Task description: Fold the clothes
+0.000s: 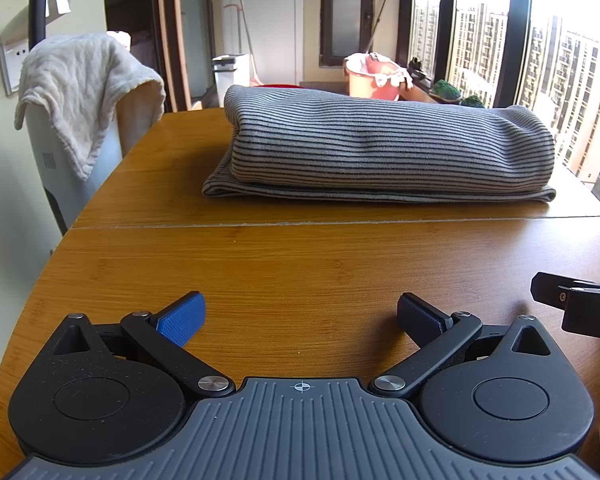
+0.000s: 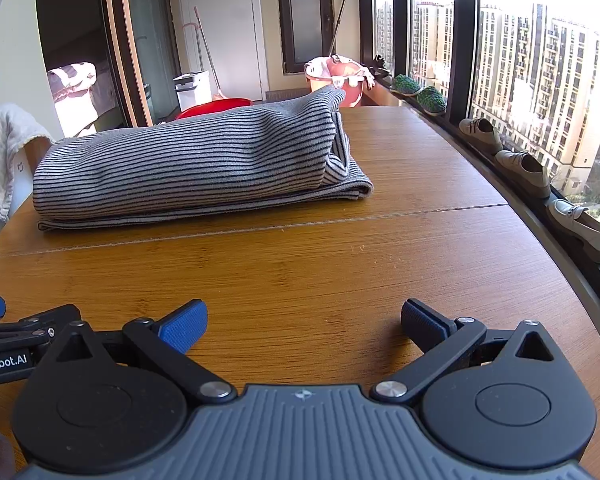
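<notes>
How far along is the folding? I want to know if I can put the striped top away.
Done: the grey black-striped knit garment lies folded in layers on the wooden table. In hand: nothing; the left gripper and right gripper are open and short of it. Left: maybe flattening its bulging top.

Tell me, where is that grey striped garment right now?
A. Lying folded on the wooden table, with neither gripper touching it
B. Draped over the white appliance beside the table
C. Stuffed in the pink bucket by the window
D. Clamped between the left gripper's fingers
A: the striped garment lies folded on the table, while the left gripper and right gripper sit open and empty well short of it.
</notes>
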### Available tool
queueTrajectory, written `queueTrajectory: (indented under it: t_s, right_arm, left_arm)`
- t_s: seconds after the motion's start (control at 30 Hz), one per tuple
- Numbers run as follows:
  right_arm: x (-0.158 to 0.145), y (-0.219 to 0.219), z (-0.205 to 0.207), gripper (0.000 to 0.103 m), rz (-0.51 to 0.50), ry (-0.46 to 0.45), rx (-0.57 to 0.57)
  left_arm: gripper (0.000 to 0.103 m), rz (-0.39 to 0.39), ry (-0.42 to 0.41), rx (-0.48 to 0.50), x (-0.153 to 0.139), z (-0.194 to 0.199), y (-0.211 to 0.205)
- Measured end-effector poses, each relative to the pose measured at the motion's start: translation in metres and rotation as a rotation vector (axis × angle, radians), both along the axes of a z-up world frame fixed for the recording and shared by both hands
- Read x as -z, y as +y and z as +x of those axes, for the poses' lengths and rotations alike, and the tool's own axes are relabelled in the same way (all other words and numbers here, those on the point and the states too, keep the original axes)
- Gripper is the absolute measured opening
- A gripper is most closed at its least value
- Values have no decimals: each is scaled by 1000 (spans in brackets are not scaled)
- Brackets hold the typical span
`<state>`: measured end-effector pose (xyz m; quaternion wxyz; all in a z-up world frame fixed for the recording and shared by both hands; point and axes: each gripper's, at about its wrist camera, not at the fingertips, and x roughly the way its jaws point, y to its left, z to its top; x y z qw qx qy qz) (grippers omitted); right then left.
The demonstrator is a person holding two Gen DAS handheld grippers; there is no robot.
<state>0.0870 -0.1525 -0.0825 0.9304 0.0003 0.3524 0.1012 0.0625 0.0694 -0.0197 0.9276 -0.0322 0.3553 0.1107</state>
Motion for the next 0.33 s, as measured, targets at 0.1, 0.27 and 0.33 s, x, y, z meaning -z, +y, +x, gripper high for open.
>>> queueTrajectory:
  t_s: [0.1,0.27,0.33]
  right_arm:
    - [0,0,0,103,-3,0,0]
    - [1,2,0,103,-18,5,-7]
    - [1,4,-1,103,-42,9,-20]
  left_arm:
    - [103,-3,-2,0,0,0,0]
    - [103,1,1,0,0,0,0]
    - [103,1,1,0,0,0,0]
